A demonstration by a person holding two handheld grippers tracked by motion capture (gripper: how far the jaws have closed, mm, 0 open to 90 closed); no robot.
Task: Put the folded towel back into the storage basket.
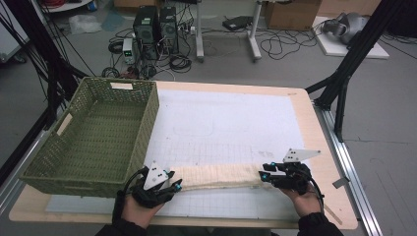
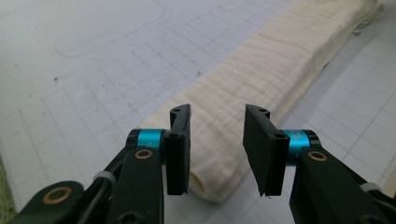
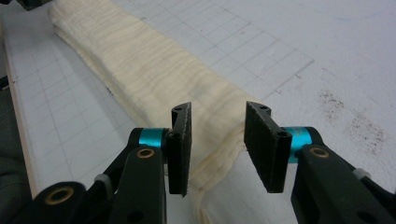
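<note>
**Both grippers parted over the ends of the folded cloth**

I have one hand on each gripper, both coming in from the near edge of the table, palms low, wrists almost level. My left gripper points in toward the middle from the left; my right gripper faces it from the right. Each carries a grey three-cornered plate on top.

In the left gripper view the two black jaws stand apart, with the cloth's near end lying on the mat below the gap and the pads clear of the fabric. The right gripper view gives the same reading: jaws apart, the cloth's other end beneath them, nothing pinched.

Count: one cream cloth, folded into a long narrow strip, lying flat along the front of the white grid mat and spanning from one gripper to the other. One green woven basket stands at the table's left side, just beside the left gripper.
</note>
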